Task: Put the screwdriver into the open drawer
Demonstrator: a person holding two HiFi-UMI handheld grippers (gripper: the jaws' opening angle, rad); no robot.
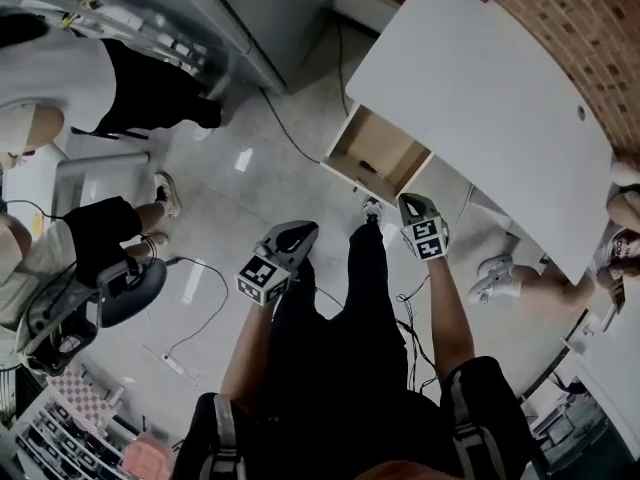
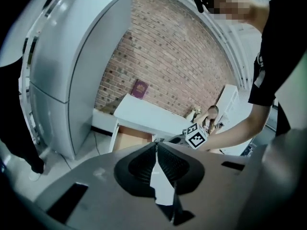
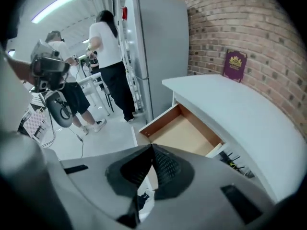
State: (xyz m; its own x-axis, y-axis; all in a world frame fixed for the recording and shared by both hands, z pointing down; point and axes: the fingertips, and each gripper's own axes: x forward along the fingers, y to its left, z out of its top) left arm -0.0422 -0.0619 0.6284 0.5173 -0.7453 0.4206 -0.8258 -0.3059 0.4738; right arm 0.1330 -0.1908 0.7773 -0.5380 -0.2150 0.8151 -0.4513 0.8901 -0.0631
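Note:
The open wooden drawer juts out from under the white table; its bare bottom shows in the right gripper view. I cannot make out a screwdriver in any view. My left gripper is held over the floor, short of the drawer and to its left. Its jaws meet at the tips with nothing between them. My right gripper hangs just in front of the drawer's right corner. It is shut and empty too.
A dark red book stands on the table against the brick wall. A tall grey cabinet rises left of the table. People and a chair stand to the left. Cables lie on the floor.

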